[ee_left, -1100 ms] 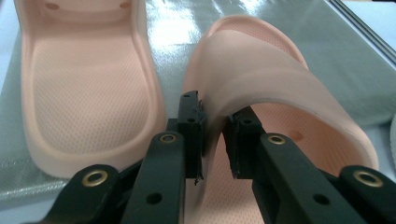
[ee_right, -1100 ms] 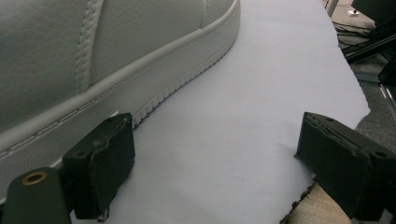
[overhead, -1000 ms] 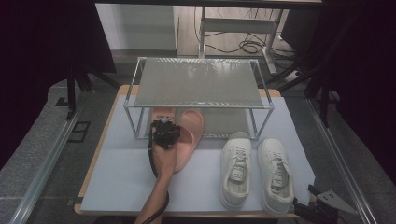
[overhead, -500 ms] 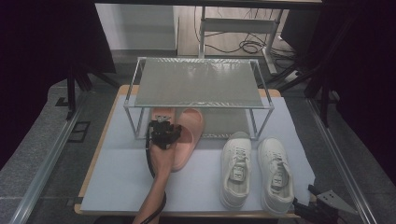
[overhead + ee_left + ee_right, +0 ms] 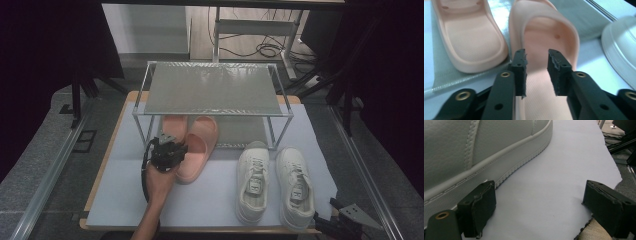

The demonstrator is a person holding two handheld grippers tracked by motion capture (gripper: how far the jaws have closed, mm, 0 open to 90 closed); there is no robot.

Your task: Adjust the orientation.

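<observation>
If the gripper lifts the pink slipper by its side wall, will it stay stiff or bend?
The pink slipper looks like thick moulded foam, so probably light and slightly bendy. Its matte, textured footbed suggests little slipping. Flat-soled, it should slide rather than roll.

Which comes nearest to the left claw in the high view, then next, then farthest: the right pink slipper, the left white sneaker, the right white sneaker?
From the left claw:
1. Right pink slipper, right beside it.
2. Left white sneaker, mid-table.
3. Right white sneaker, toward the table's right edge.

Pair of white sneakers (image 5: 275,182) on the sheet, wire rack (image 5: 212,90) (mesh-topped) behind, cables (image 5: 255,50) on floor
</observation>
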